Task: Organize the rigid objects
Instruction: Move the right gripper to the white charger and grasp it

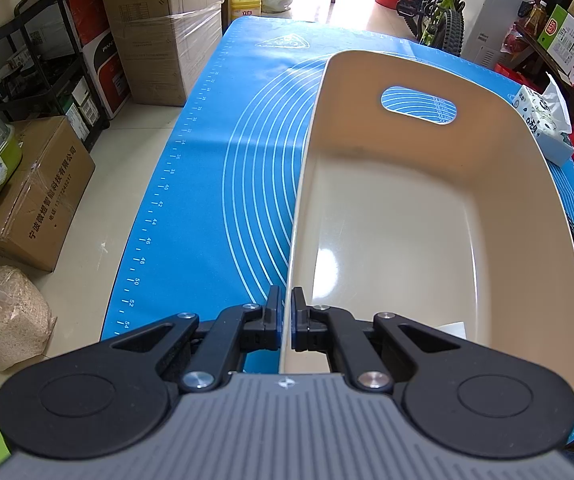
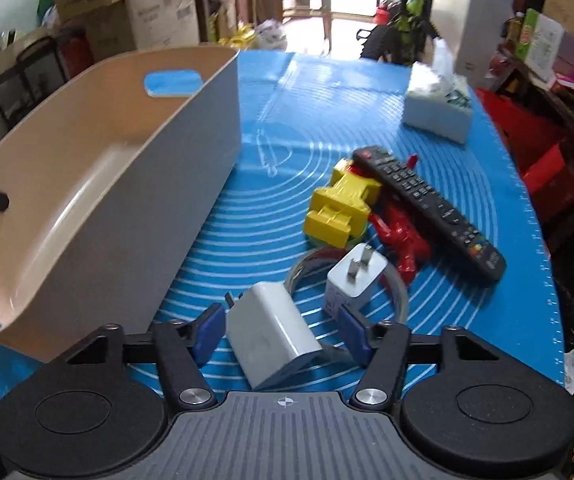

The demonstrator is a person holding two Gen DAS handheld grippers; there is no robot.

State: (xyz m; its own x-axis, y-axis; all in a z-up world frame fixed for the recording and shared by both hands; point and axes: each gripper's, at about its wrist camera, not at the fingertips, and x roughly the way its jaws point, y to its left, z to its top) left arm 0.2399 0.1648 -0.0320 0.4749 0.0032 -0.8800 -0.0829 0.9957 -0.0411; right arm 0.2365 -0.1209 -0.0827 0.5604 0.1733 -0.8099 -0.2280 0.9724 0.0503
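A beige plastic basket [image 1: 427, 220] with a handle slot stands empty on the blue mat [image 1: 227, 160]. My left gripper [image 1: 286, 300] is shut on the basket's left wall, the thin rim pinched between its pads. In the right wrist view the same basket [image 2: 87, 168] is at the left. My right gripper [image 2: 281, 320] is open low over the mat, with a white charger block [image 2: 271, 340] lying between its fingers; a gap shows at the right pad. Beyond it lie a second white plug adapter [image 2: 353, 280], a yellow toy [image 2: 341, 208], a red figure [image 2: 403, 240] and a black remote [image 2: 427, 208].
A grey cable loop [image 2: 401, 296] lies under the adapter. A tissue pack [image 2: 439, 112] sits at the far right of the mat. Cardboard boxes [image 1: 159, 32], a black cart and a bicycle [image 1: 439, 12] stand around the table. Bare mat [image 2: 327, 92] lies beyond the basket.
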